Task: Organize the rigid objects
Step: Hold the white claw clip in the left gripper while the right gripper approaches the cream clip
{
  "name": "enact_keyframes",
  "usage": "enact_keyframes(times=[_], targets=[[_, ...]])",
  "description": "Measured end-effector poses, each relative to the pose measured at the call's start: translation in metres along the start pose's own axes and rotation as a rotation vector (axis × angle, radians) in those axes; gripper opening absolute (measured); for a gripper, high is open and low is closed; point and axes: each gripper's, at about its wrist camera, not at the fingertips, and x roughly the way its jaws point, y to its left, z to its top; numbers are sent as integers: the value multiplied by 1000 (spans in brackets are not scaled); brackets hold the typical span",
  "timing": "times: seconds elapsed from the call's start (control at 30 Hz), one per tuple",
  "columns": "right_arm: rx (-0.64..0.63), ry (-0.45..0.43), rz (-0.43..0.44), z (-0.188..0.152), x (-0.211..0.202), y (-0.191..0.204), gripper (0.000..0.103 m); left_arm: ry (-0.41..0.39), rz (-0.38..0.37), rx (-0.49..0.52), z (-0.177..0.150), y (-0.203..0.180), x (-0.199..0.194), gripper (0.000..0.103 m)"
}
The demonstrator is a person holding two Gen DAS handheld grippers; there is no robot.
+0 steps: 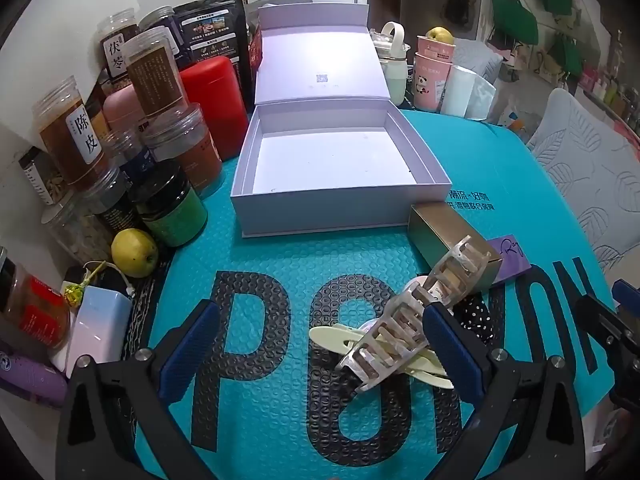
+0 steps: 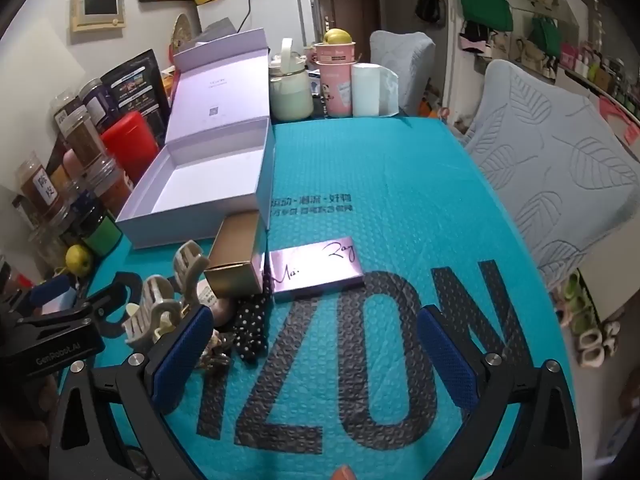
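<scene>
Setting: a lived-in home, dining corner. Ahead of my claw the worktop (image 2: 400, 168) carries a teal bubble mailer as a mat. Far ahead stand a white fridge (image 2: 260, 8) and a brown entry door (image 2: 346, 0). To my right, padded chairs (image 2: 552, 176) and hung tote bags (image 2: 484, 8). To my left, pantry jars (image 1: 72, 132).

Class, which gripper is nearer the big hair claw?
Left. The left gripper is open around the hair claw, one finger touching it. The right gripper, also open, sits off to its right.
</scene>
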Motion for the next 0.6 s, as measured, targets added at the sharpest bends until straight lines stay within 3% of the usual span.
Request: enact_keyframes(times=[0.6], targets=[[6, 8, 5, 4, 3, -2, 103, 17, -25, 12, 2, -6, 3, 103]])
